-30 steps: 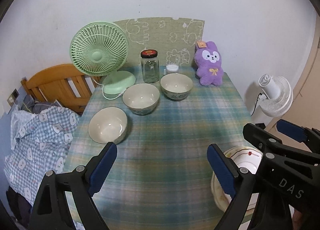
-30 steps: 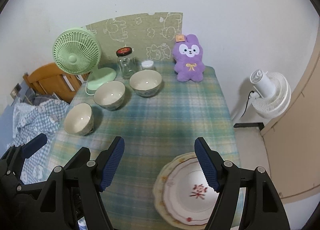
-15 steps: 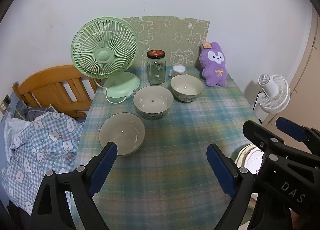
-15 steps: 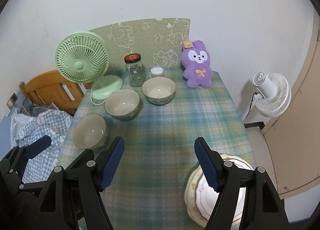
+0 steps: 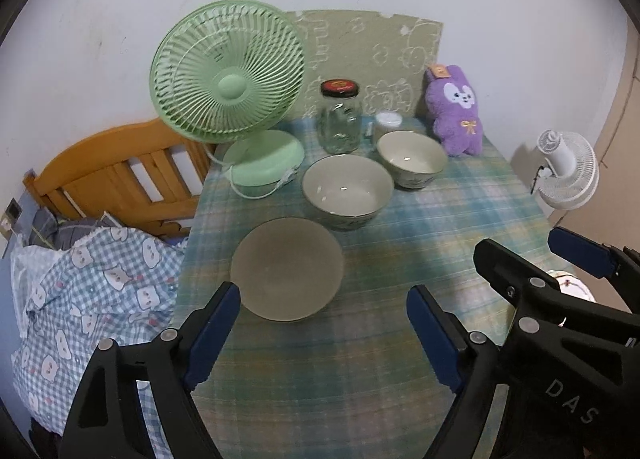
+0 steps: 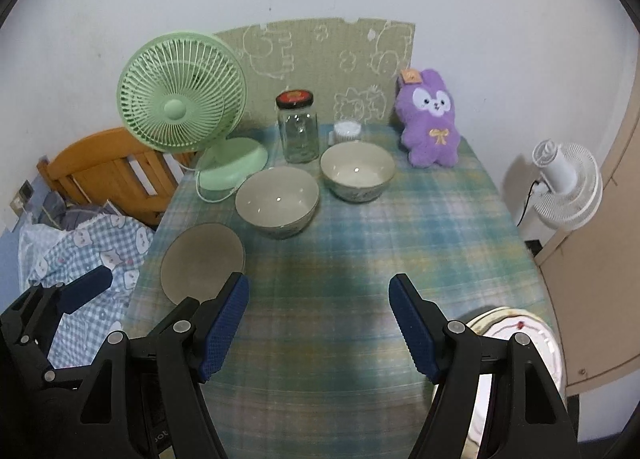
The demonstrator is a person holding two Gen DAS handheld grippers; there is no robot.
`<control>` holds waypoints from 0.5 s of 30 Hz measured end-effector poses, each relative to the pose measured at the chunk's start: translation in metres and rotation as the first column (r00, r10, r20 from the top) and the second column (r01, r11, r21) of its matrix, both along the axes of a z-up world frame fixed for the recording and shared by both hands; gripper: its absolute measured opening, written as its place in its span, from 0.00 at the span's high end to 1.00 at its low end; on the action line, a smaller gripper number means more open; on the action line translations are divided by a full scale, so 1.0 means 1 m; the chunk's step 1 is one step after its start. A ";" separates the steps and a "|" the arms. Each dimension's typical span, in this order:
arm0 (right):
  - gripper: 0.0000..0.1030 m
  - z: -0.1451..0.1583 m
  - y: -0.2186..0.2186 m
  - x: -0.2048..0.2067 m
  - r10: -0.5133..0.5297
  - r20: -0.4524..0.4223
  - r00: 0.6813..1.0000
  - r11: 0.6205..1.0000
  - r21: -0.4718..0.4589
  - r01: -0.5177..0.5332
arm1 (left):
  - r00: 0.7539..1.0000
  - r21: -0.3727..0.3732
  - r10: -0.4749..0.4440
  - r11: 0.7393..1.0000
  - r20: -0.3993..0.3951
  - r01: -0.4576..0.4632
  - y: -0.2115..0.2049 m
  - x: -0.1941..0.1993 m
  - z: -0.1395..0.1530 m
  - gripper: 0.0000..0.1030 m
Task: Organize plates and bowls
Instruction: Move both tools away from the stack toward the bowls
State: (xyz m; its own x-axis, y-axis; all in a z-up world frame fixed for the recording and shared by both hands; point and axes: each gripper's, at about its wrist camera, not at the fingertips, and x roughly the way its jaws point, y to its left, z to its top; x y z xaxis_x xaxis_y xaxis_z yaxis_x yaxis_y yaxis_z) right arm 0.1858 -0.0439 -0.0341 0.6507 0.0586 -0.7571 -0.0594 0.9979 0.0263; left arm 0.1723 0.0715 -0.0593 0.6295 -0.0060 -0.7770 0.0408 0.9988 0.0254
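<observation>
Hovering over bench (image 6: 420,227), both open: left tongs (image 5: 324,333) just narrowed near nearest bowl (image 5: 286,267), right tongs (image 6: 319,325) beside plates (image 6: 532,333).

the only lettering i can read is "d a s", in pale capitals on the black body of the right tongs (image 5: 516,291), seen at the lower right of my left wrist view. in my right wrist view a few pale characters sit low on the black frame of the left tongs (image 6: 158,285), but they are too small and dark for me to make out. the glass jar (image 6: 298,131) has a red lid with a gold mark on it, and the purple plush rabbit (image 6: 430,119) carries a small tan tag at its ear; whatever is printed on either is too blurred for me to read.
</observation>
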 end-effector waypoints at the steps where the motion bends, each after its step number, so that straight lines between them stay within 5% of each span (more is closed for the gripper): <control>1: 0.27 -0.003 0.004 0.002 0.000 0.001 1.000 1.000 0.003 0.000 | 1.000 -0.005 0.000 1.000 0.000 0.000 0.003 0.001 -0.002 0.18; 3: 0.26 -0.008 0.010 0.006 0.009 0.004 1.000 1.000 0.017 -0.009 | 1.000 -0.021 -0.012 1.000 0.015 0.013 0.011 0.005 -0.007 0.25; 15: 0.26 -0.051 0.050 0.046 0.003 -0.063 0.998 1.000 -0.006 -0.004 | 0.996 -0.005 0.086 0.996 -0.026 -0.086 0.047 0.033 -0.045 0.25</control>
State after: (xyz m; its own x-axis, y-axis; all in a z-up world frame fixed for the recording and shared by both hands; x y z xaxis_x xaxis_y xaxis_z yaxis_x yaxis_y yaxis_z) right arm 0.2315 0.0064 -0.0851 0.6018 0.0560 -0.7967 -0.0612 0.9978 0.0240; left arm 0.2055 0.1182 -0.1044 0.6078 0.0421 -0.7930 -0.0446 0.9988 0.0189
